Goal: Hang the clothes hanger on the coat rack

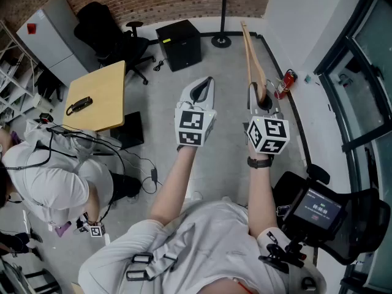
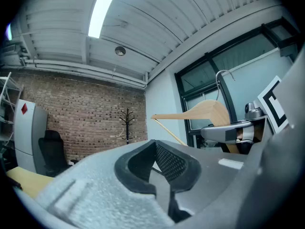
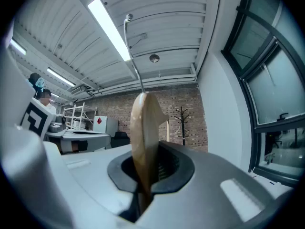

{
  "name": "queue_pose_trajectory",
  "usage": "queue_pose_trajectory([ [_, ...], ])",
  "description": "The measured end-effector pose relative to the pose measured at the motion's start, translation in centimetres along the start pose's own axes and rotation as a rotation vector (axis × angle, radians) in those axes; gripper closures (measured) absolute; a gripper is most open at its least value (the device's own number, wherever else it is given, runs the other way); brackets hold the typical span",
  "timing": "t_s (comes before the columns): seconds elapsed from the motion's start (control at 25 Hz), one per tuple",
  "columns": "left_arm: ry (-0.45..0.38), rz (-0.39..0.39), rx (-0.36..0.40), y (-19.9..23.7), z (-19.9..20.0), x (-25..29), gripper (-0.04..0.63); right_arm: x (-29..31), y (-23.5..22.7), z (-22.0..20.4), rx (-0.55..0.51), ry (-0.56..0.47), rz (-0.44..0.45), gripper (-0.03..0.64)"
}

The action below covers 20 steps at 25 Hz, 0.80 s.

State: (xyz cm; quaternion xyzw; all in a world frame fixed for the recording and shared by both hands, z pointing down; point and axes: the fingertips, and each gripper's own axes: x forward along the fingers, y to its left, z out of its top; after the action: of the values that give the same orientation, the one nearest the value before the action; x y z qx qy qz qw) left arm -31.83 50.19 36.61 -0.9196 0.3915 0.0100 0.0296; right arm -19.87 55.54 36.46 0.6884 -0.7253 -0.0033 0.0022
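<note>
A wooden clothes hanger [image 1: 250, 54] with a metal hook [image 3: 133, 56] stands upright in my right gripper [image 1: 261, 100]. The gripper is shut on the hanger's body [image 3: 144, 142] and held level. My left gripper [image 1: 201, 90] is beside it on the left, also level, with its tips together and nothing between them. Seen in the left gripper view, the hanger [image 2: 205, 112] juts out above the right gripper [image 2: 228, 132]. The black coat rack [image 1: 223, 11] stands far ahead by the brick wall, well apart from both grippers. It also shows as a small coat rack [image 2: 127, 123] in the left gripper view and as a coat rack [image 3: 181, 123] just right of the hanger.
A person in white [image 1: 43, 170] sits at the left by a yellow table [image 1: 98, 94]. A black office chair [image 1: 107, 29] and a black box [image 1: 179, 45] stand ahead on the left. A red fire extinguisher [image 1: 285, 81] sits by the right wall. A chair with a screen [image 1: 318, 210] is close on the right.
</note>
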Motion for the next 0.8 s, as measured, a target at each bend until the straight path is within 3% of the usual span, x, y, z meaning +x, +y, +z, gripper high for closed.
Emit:
queue_pose_trajectory([
  [0.2,-0.042,0.03,0.045,3.7,0.7,-1.4,0.595,1.6,3.3,0.4,-0.009,-0.002,0.008,0.612],
  [0.4,-0.06,-0.009,0.035,4.4,-0.1,-1.0,0.597,2.1,3.9,-0.2,-0.032,0.03,-0.007,0.612],
  [0.6,-0.056,-0.063,0.014,2.4,-1.0,2.7,0.597,3.3,0.2,-1.3,-0.001,0.042,-0.039,0.612],
  [0.8,-0.071,-0.052,-0.084,1.7,-1.8,8.4,0.594,6.5,-5.1,-2.5,0.065,0.031,-0.031,0.612],
])
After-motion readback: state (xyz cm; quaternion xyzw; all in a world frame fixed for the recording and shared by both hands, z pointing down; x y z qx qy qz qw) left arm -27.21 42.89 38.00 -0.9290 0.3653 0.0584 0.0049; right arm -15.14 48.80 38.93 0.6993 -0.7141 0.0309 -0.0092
